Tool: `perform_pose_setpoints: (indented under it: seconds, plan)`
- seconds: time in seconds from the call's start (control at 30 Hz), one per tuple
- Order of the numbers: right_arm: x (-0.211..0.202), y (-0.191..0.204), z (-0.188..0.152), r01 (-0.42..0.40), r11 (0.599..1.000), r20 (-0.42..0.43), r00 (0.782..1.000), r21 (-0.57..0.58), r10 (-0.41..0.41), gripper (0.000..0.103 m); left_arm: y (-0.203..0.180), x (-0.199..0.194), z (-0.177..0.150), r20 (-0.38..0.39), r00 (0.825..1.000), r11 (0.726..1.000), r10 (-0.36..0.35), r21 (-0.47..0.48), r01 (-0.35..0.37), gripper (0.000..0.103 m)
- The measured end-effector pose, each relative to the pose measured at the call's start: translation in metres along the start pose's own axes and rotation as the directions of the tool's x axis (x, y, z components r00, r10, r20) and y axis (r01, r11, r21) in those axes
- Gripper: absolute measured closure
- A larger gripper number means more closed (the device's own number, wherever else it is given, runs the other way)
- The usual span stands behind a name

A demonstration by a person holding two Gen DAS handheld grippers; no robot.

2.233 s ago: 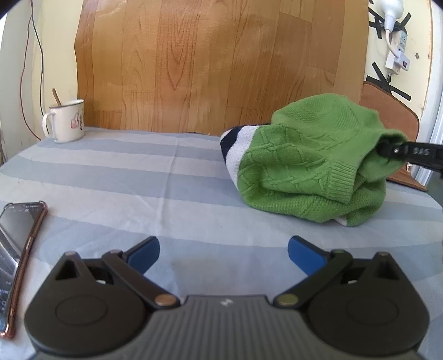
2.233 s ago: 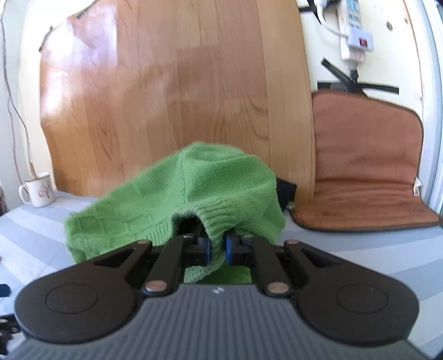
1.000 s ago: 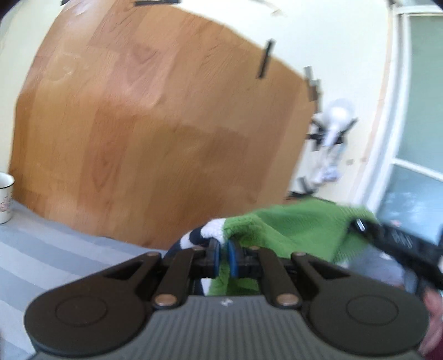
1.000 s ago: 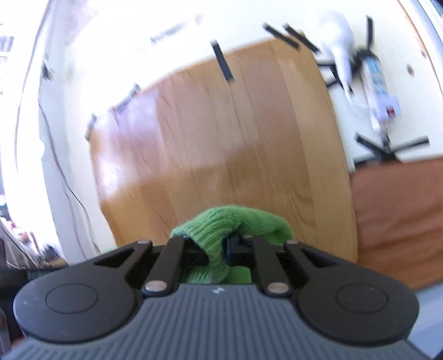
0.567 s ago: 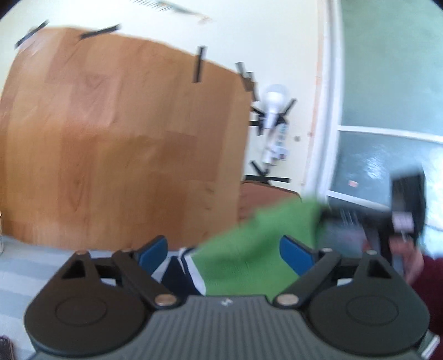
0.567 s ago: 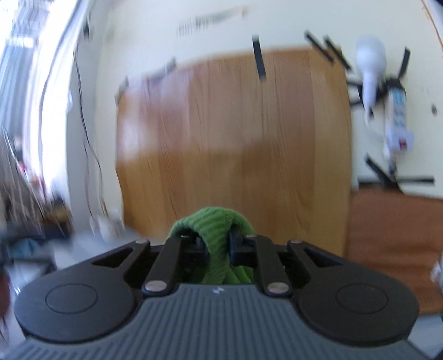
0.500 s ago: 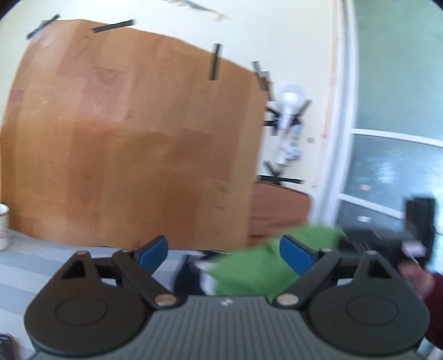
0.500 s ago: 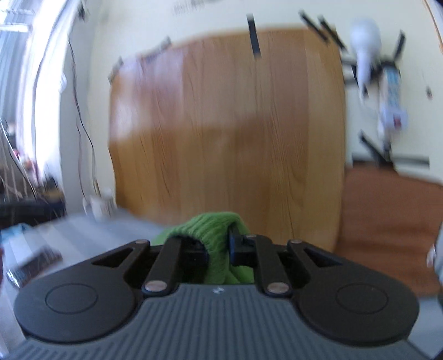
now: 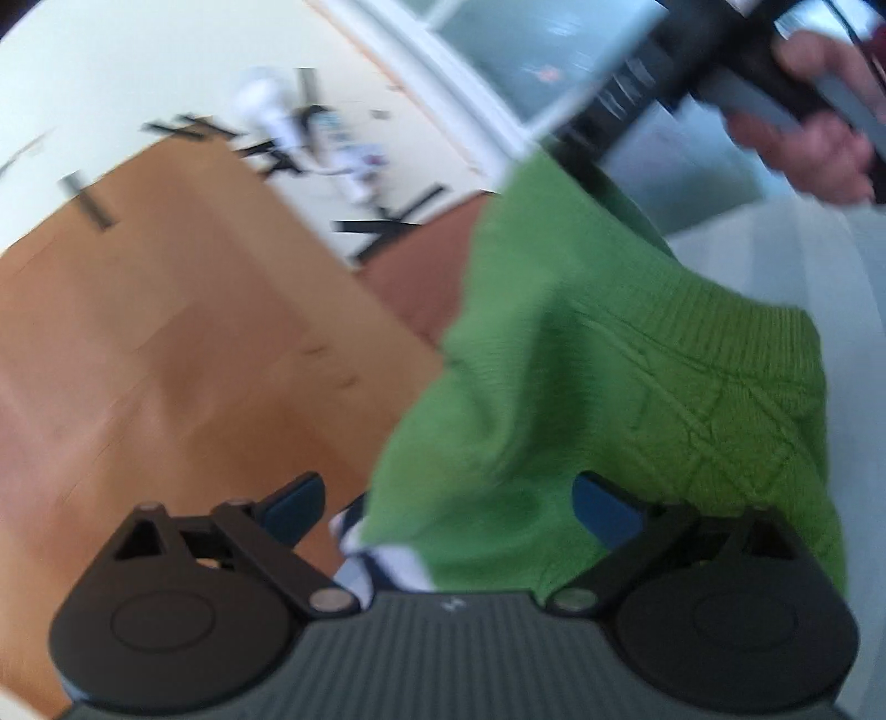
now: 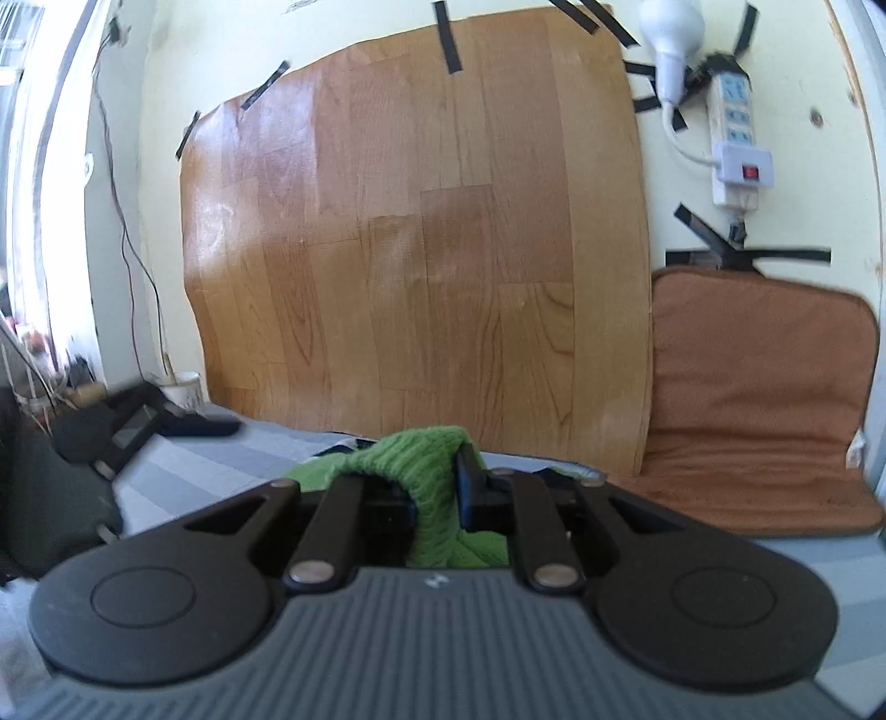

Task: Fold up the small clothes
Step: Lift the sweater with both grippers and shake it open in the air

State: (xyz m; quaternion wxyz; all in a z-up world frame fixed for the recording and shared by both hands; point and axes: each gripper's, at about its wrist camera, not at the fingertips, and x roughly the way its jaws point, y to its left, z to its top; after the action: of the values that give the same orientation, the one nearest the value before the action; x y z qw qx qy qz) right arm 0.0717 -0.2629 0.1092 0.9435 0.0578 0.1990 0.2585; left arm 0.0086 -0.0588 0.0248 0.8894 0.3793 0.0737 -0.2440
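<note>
sweater (image 9: 637, 387) hangs across frame centre; we have just spread our left gripper (image 9: 448, 498), dropping its corner, while our right gripper (image 10: 434, 493) pinches the hem, so refolding restarts.

Green knit sweater (image 9: 598, 387), hanging, bunched

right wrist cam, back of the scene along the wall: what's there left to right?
Hanging cable → mug → taped wood-grain sheet → white bulb → power strip → brown cushion.
</note>
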Motion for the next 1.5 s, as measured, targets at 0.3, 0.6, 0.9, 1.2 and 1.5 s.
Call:
perform_pose_setpoints:
  seconds: [0.3,0.6,0.9,1.2,1.5]
  plan:
    - [-0.016,-0.007,-0.009,-0.054,0.999,0.026,0.998,0.002,0.054,0.033,0.060,-0.003,-0.006,0.018,0.994,0.964,0.107,-0.246,-0.100,0.087]
    - [-0.015,0.003,-0.062,-0.075,0.992,-0.124,0.990,-0.098,0.062,0.031,0.113,-0.066,-0.035,-0.099,0.941,0.832,0.324,-0.444,-0.333,0.092]
    - [-0.022,0.041,-0.102,-0.098,0.967,-0.199,0.979,-0.236,0.051,0.032,0.104,-0.084,-0.014,-0.106,0.924,0.792,0.368,-0.485,-0.371,0.092]
    - [-0.037,0.056,-0.026,0.284,0.899,0.160,0.957,-0.333,-0.243,0.097,0.112,-0.126,0.027,-0.050,0.862,0.755,0.504,-0.459,-0.468,0.092]
    - [-0.121,0.071,0.128,0.503,0.816,0.638,0.735,-0.284,-0.230,0.096,0.163,-0.224,0.106,0.042,0.688,0.605,0.724,-0.517,-0.605,0.092]
